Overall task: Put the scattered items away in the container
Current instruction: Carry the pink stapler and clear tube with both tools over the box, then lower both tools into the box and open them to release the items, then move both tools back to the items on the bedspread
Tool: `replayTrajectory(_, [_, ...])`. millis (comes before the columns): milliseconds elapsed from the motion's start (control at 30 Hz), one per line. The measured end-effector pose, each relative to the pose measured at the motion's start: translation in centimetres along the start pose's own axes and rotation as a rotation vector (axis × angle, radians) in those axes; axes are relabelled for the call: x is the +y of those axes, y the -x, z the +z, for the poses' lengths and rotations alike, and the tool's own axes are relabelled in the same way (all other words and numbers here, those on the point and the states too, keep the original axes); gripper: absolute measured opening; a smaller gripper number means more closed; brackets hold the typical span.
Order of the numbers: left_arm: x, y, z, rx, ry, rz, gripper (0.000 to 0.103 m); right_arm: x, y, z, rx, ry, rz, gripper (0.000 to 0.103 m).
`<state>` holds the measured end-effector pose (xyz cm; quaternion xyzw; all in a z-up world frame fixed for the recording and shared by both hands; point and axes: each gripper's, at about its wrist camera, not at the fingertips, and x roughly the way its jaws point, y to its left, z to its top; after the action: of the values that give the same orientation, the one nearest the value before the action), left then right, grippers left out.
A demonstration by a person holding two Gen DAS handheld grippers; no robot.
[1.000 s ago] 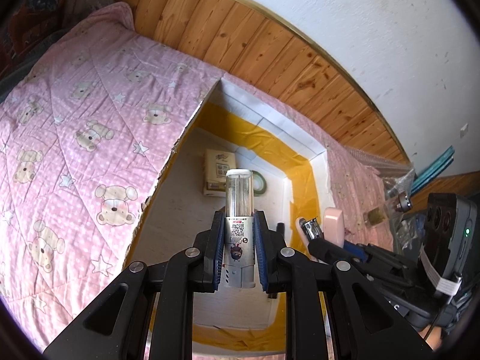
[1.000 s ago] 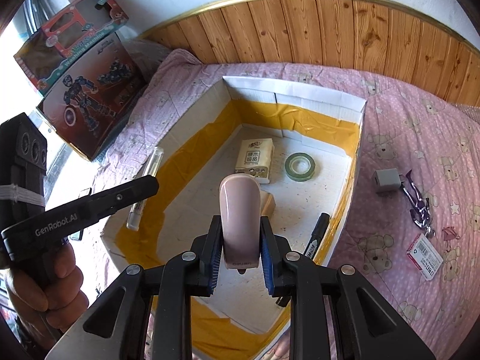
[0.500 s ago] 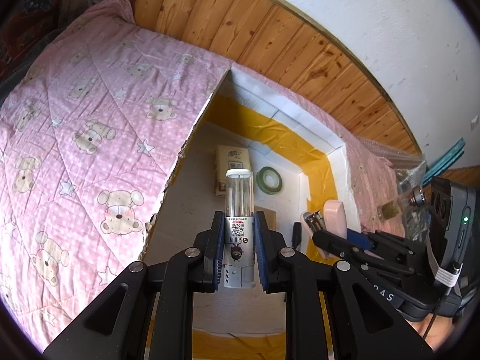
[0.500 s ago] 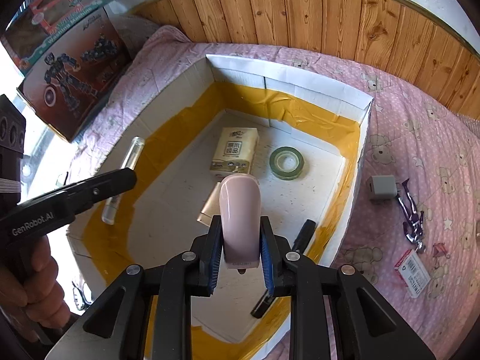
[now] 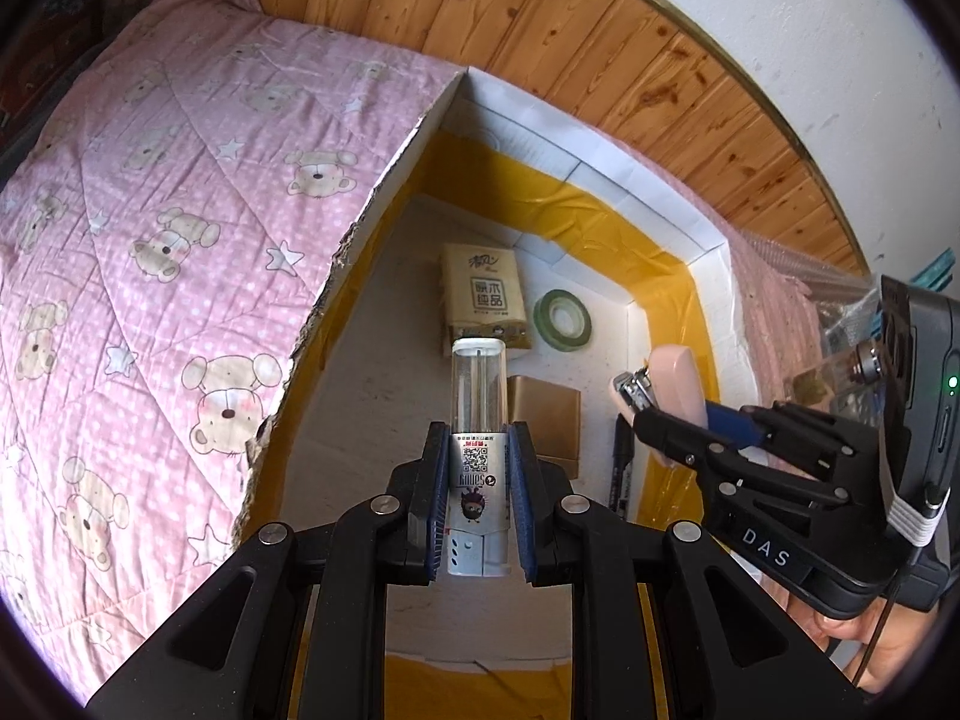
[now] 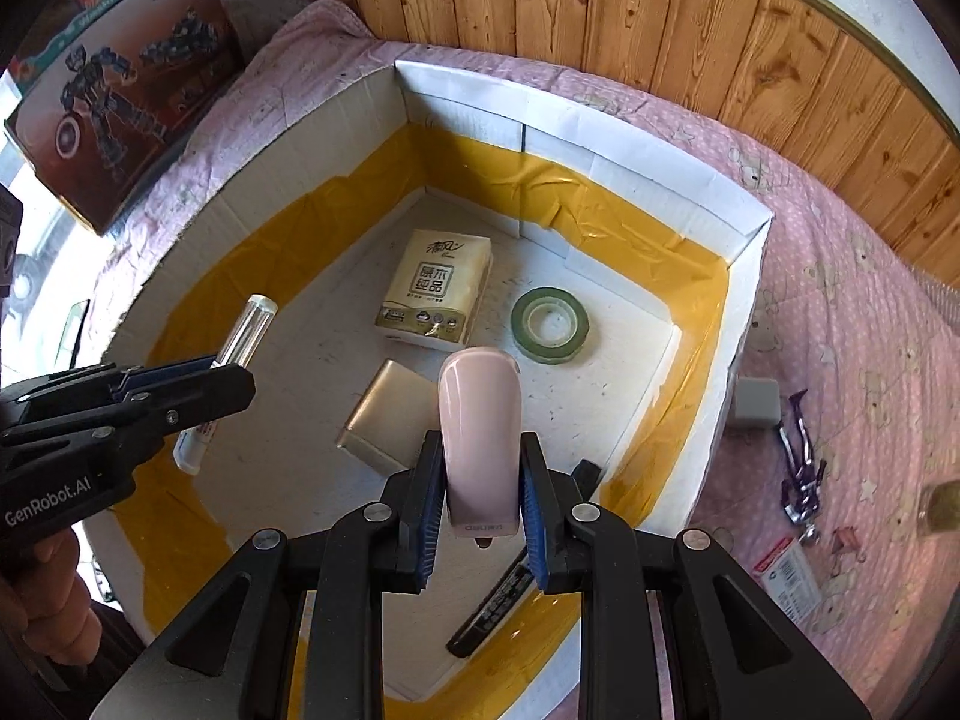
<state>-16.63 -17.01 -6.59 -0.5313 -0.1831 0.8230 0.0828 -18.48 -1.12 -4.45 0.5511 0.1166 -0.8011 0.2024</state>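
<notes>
**Bed surface, items lying on it**

Pink bear-print quilt (image 6: pixel 840 276) covers the bed. Directly on it: white box (image 6: pixel 744 276) (yellow-taped inside), grey block (image 6: pixel 756 402) just beside its wall, purple clip (image 6: pixel 801 468), small labelled packet (image 6: pixel 786 576).

My way into the box (image 6: pixel 660 168) is open from above, but its floor is crowded mid-way by the tissue pack (image 6: pixel 435 288), tape roll (image 6: pixel 551 324), gold box (image 6: pixel 390 420) and a marker (image 6: pixel 510 594) along the right wall. I see bare floor at the left and near end. My two grippers hang side by side over it, near each other.
</notes>
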Motion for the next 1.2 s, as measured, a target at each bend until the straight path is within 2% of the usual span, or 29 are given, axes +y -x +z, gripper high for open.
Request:
replayTrajectory(400, [0.2, -0.7, -0.1, 0.032, 0.023, 0.011, 0.02, -0.7, -0.9, 1.5, 0.016, 0.033, -0.056, 0.027])
replayTrajectory(567, [0.2, -0.5, -0.1, 0.036, 0.029, 0.012, 0.027, -0.6, -0.8, 1.4, 0.011, 0.027, -0.049, 0.027])
replayTrajectory(933, [-0.3, 1.0, -0.1, 0.008, 0.026, 0.025, 0.032, -0.6, 0.3, 0.5, -0.001, 0.005, -0.008, 0.027])
replayTrajectory(1200, [-2.0, 2.4, 0.1, -0.042, -0.022, 0.044, 0.032, -0.5, 3.2, -0.6, -0.065, -0.004, 0.08, 0.027])
